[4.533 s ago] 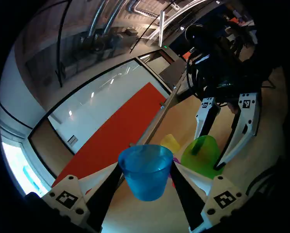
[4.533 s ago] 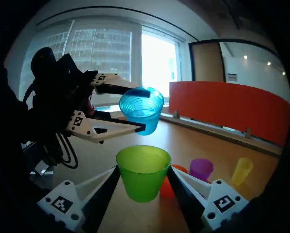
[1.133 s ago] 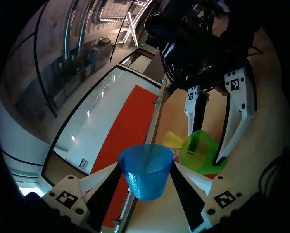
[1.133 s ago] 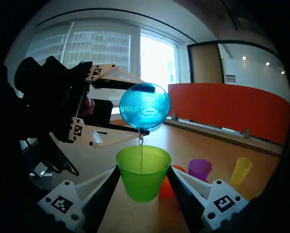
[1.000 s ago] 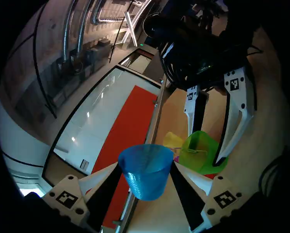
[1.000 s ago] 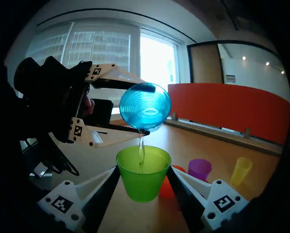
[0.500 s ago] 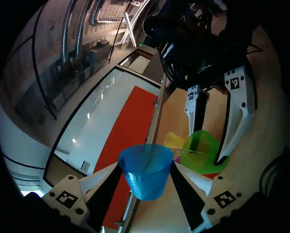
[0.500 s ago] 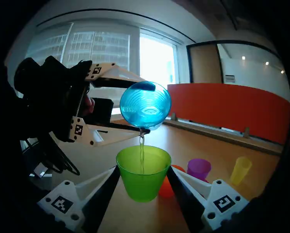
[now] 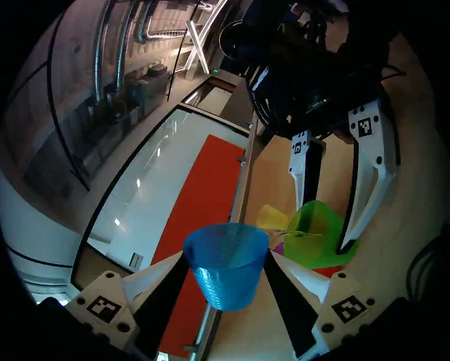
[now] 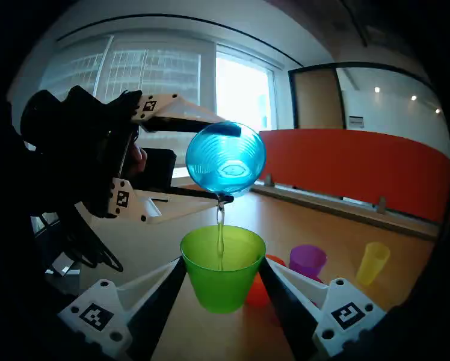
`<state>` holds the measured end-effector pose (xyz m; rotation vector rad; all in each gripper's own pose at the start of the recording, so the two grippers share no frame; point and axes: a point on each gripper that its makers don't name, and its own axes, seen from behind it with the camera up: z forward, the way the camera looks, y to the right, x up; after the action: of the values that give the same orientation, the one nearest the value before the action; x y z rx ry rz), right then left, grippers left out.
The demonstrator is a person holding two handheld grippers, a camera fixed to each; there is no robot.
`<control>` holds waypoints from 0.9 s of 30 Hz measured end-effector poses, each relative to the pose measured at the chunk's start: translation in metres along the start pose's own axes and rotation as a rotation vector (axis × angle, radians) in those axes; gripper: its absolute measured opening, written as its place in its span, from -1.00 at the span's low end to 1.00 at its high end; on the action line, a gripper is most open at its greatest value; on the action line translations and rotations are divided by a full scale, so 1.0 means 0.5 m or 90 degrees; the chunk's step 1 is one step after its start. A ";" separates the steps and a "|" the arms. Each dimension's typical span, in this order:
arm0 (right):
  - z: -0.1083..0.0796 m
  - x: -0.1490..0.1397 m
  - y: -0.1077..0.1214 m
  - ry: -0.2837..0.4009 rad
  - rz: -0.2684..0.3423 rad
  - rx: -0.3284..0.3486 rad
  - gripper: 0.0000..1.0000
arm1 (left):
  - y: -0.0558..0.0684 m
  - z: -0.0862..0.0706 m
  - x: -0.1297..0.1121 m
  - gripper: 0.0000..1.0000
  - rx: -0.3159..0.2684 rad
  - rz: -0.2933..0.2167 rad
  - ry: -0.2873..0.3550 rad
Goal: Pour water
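The left gripper is clamped on a translucent blue cup. The cup is ringed with fine ridges and tipped far over directly above the green cup. A thin stream of water drops from the blue rim into the green cup's mouth. The right gripper has its white fingers pressed on both sides of that green cup, which is smooth tapered plastic and stands upright. Just behind the green cup on the wooden table sits an orange cup. Beyond it is a purple cup, with a yellow cup farther off.
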<state>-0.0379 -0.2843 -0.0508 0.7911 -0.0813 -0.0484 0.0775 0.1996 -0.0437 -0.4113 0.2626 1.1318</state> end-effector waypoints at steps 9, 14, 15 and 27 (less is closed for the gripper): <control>-0.002 -0.001 0.002 0.003 -0.001 -0.002 0.80 | -0.001 0.001 -0.001 0.70 0.001 0.024 -0.001; -0.003 -0.003 0.003 0.003 -0.001 -0.003 0.80 | -0.004 0.001 0.001 0.70 0.002 0.024 0.000; -0.003 -0.003 0.003 0.003 -0.001 -0.003 0.80 | -0.003 0.001 0.001 0.70 0.001 0.024 0.001; -0.003 -0.006 0.004 0.003 -0.001 -0.004 0.80 | -0.007 0.000 0.000 0.70 0.004 0.041 0.000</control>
<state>-0.0405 -0.2816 -0.0505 0.7855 -0.0756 -0.0480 0.0808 0.1983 -0.0433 -0.4003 0.2807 1.1933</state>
